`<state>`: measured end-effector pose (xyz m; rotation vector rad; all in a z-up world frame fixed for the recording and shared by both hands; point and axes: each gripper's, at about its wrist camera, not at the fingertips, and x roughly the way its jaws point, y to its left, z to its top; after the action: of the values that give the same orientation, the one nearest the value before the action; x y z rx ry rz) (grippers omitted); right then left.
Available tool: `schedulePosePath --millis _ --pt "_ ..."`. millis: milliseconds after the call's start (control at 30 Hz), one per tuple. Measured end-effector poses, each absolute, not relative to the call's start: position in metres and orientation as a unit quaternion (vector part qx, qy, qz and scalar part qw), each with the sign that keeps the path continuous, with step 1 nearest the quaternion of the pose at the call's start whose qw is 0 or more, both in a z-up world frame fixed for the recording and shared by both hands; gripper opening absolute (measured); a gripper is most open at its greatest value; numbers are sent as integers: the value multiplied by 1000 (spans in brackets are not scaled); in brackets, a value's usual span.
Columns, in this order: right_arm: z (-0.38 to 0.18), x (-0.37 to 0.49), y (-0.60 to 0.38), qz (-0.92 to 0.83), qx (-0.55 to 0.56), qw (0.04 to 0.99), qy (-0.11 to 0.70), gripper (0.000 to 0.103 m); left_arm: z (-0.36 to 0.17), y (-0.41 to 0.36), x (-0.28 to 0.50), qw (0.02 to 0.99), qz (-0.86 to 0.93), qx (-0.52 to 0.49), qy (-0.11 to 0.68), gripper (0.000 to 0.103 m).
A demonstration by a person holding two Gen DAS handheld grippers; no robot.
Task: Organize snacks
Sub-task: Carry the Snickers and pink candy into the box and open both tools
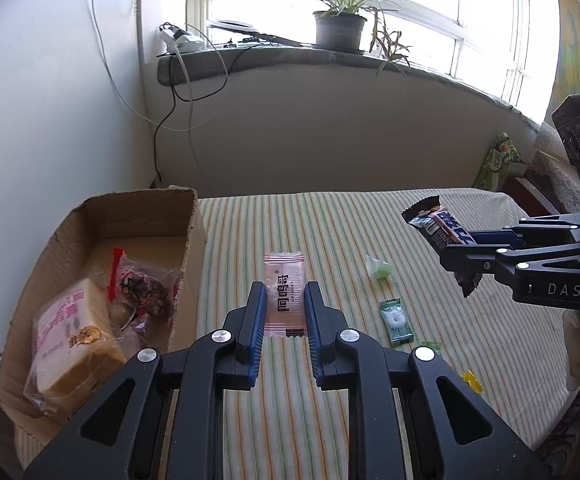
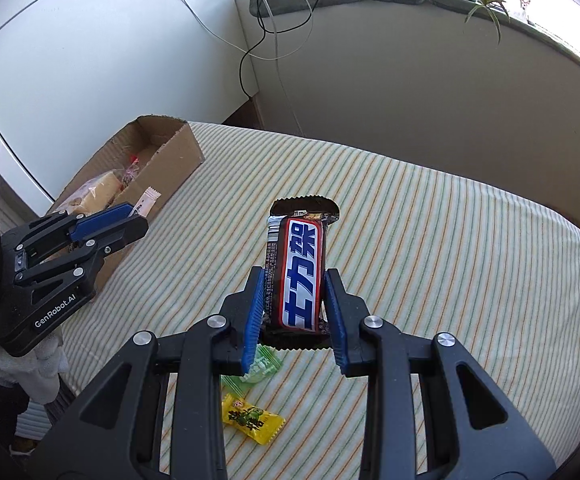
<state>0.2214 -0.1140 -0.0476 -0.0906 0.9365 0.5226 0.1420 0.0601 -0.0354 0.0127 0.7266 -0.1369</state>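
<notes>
A: Item one, at the jaws. Our left gripper [image 1: 285, 306] is clamped on a pink sachet [image 1: 284, 294], held clear above the striped cloth [image 1: 330, 224]. Our right gripper [image 2: 294, 300] pinches a dark chocolate bar [image 2: 300, 272], also lifted off the cloth.

B: Noted. Loose stock on the cloth?

A: We count a green-wrapped sweet [image 1: 396, 322], a pale green candy [image 1: 380, 268] and a yellow candy [image 2: 251, 420], all lying apart from one another.

B: And the container?

A: One cardboard box [image 1: 191, 248], open-topped, at the cloth's left edge. Inside we list a bagged yellow sponge cake [image 1: 77, 344] with pink print and, touching it, a clear bag [image 1: 141, 288] of dark small items with a red seal. We cannot tell what those items are.

B: Beyond that?

A: A potted plant [image 1: 340, 28] on the windowsill.
</notes>
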Motion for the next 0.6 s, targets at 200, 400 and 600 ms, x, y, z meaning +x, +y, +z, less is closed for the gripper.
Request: schedulePosePath --millis 200,400,600 --pt "-26 229 -61 284 -61 854 432 31 -18 103 122 942 -34 0 334 18" --pt "-17 240 4 316 -81 845 423 31 -11 145 115 945 1 -3 328 18" --pt "-24 253 60 342 -89 831 430 31 -13 175 112 945 27 -8 326 18"
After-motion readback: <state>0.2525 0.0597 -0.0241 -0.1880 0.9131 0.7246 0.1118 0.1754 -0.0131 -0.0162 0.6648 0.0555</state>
